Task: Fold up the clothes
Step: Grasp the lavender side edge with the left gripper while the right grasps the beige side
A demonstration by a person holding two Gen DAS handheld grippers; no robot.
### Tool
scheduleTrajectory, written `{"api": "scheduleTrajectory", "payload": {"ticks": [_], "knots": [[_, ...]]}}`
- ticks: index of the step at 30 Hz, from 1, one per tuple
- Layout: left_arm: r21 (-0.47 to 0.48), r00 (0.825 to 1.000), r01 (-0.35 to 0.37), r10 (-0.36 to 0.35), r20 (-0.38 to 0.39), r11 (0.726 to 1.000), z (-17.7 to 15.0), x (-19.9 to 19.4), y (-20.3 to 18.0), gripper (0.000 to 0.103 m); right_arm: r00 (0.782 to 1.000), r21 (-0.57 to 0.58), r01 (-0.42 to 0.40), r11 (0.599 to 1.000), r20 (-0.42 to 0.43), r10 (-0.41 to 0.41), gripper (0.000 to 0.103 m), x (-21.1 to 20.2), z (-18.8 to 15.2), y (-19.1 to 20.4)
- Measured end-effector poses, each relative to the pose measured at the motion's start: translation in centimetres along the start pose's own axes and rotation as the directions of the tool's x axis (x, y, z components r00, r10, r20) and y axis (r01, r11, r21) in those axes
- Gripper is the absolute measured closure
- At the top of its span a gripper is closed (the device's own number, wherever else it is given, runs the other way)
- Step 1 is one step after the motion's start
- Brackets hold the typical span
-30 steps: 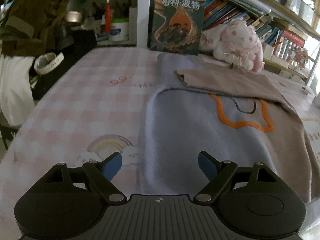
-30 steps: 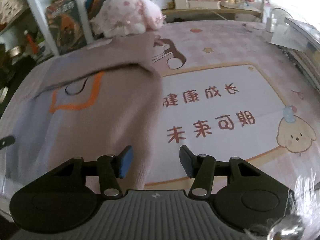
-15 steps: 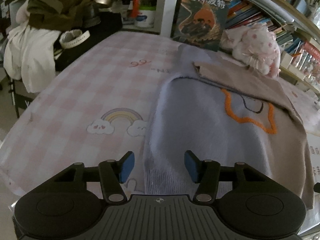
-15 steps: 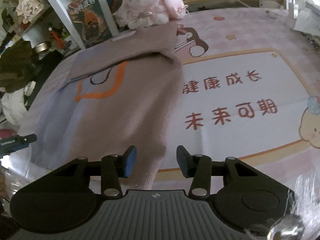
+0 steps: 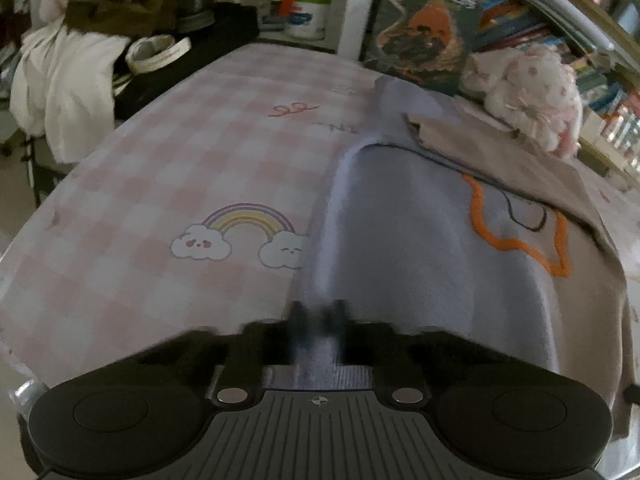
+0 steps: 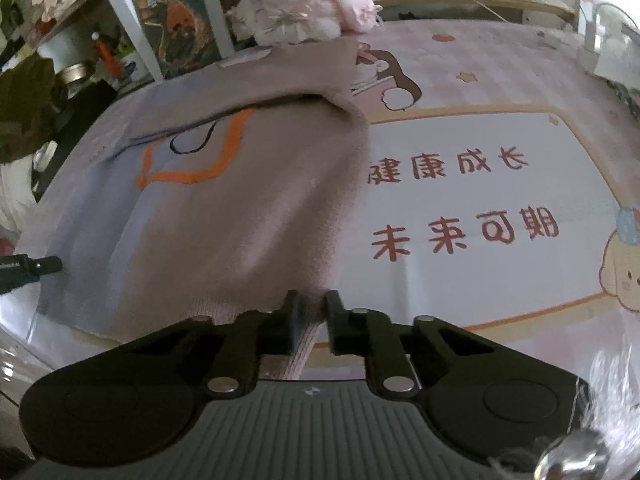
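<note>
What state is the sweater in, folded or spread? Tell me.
Partly folded: the sweater lies flat with both sleeves folded across its chest, body not yet doubled.

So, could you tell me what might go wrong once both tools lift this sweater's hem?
1. The left tool and right tool pinch only the sweater hem's corners; it may slip out.
2. The folded-over sleeve on top could slide off.
3. Carried too far, the hem could reach the plush toy.

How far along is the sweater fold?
Done: one sleeve lies folded across the sweater. In hand: the left claw and right claw are each shut on a bottom hem corner. Left: carrying the hem up toward the collar.
</note>
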State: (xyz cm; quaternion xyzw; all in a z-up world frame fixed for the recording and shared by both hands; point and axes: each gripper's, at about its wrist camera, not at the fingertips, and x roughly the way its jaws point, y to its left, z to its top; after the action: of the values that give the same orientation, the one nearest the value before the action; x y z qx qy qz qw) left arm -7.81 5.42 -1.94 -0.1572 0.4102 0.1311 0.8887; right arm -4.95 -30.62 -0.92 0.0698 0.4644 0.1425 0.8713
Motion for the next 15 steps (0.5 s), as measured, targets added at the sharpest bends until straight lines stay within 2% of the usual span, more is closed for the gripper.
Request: {"api": "scheduleTrajectory", "payload": {"ticks": [1, 3, 6, 11, 15], "knots": [[0.002, 1.000, 0.020, -0.020, 0.020, 1.000, 0.1, -0.5, -0.2, 0.099, 1.000, 0.005, -0.007, 1.000, 0.012, 0.007, 0.096, -0.2, 0.1, 0.0], [0.007, 0.996, 0.060, -0.060, 0.061, 0.998, 0.4, -1.6, -0.7, 0.099, 0.995, 0.024, -0.071, 0.997, 0.079, 0.069, 0.097, -1.3, 0.4, -0.1], [0.059, 0.996, 0.079, -0.082, 0.046, 0.995, 0.6, -1.8, -1.4, 0.097, 0.975, 0.043, -0.171, 0.984, 0.149, 0.163, 0.098, -2.6, 0.9, -0.3], [0.062, 0.997, 0.080, -0.080, -0.008, 0.995, 0.4, -1.1, -0.7, 0.088, 0.982, 0.141, -0.178, 0.974, 0.086, 0.167, 0.097, -1.3, 0.9, -1.3], [0.036, 0.992, 0.119, -0.117, -0.049, 0.992, 0.2, -0.8, 0.4, 0.083, 0.982, 0.206, -0.189, 0.960, 0.042, 0.184, 0.088, -0.6, 0.5, -1.9]]}}
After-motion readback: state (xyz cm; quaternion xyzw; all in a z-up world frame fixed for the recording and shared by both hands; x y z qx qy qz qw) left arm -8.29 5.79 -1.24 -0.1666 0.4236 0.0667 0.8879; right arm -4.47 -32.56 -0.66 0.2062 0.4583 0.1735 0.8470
